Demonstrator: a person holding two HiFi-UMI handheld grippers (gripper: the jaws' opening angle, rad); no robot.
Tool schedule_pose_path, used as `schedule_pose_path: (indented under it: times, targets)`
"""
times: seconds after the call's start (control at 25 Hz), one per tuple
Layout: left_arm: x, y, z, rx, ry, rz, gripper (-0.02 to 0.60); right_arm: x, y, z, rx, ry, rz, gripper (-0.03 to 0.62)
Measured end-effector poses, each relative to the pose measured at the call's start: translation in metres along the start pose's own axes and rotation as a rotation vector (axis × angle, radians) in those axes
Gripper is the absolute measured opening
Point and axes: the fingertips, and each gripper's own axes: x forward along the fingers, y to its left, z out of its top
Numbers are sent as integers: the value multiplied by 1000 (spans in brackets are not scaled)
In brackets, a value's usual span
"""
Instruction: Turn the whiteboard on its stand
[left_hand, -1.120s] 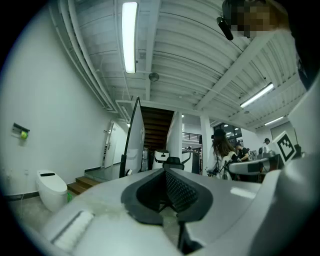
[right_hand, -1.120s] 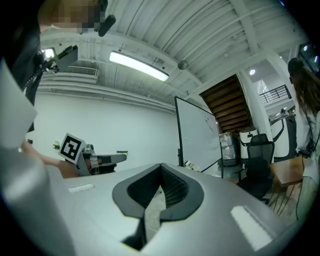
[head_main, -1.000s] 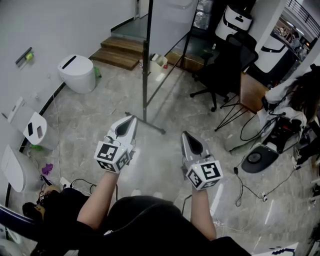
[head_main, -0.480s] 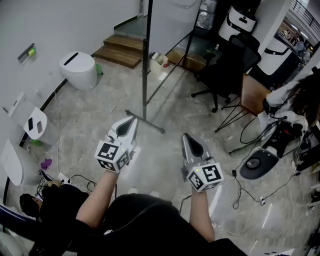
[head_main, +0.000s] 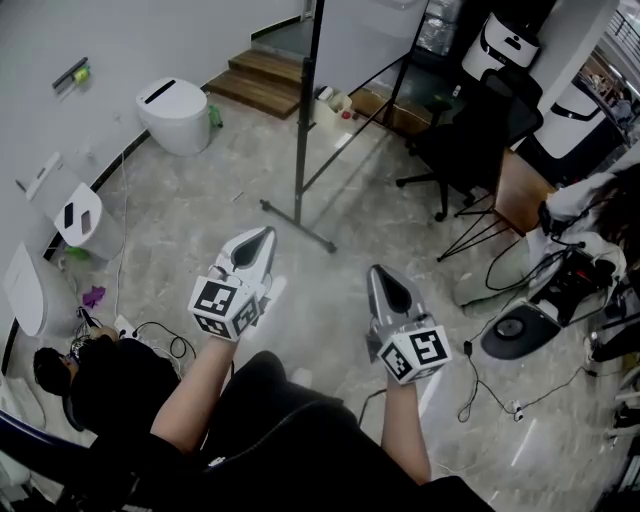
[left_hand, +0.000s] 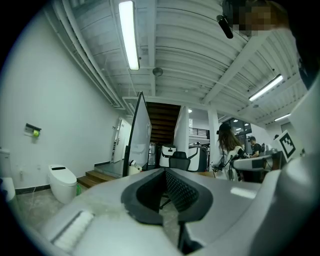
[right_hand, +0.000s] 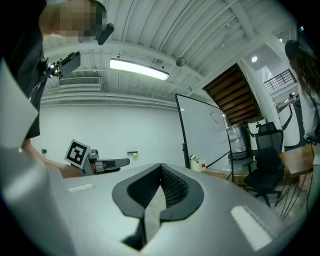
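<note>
Shift since a second earlier: in the head view the whiteboard's post, the toilet and the office chair sat higher and further right than before. My two grippers kept much the same places low in the picture.

- Whiteboard (head_main: 352, 38): upright on its stand, seen steeply from above. Its dark post (head_main: 306, 110) ran down to a foot bar (head_main: 298, 227) on the stone floor (head_main: 200, 220). It stood ahead of both my grippers and well apart from them.
- Left gripper (head_main: 267, 233): I held its jaws together with nothing between them, tips toward the foot bar.
- Right gripper (head_main: 376, 271): jaws together, likewise empty. It was beside the left one and apart from it.
- Toilet (head_main: 178, 115): white, left of the stand, near the wall.
- Wooden steps (head_main: 262, 80): beyond the stand.
- Office chair (head_main: 465, 140): black, right of the stand.
- Cables (head_main: 155, 340): loose on the floor, left of my left arm.
</note>
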Motion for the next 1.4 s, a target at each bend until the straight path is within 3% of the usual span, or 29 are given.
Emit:
schedule_pose_path:
  times: [0.48, 0.72, 1.08, 1.4]
  targets:
    - [-6, -7, -10, 9, 28, 35, 3, -7, -9, -2, 19, -9, 30, 9]
    - [10, -10, -10, 29, 42, 9, 3, -4, -20, -4, 36, -23, 18, 9]
    - [65, 10, -13, 22, 31, -42, 3, 37, -48, -6, 16, -2, 8, 9]
    - [139, 64, -9, 16, 51, -90, 3, 114, -79, 7, -2, 4, -16, 9]
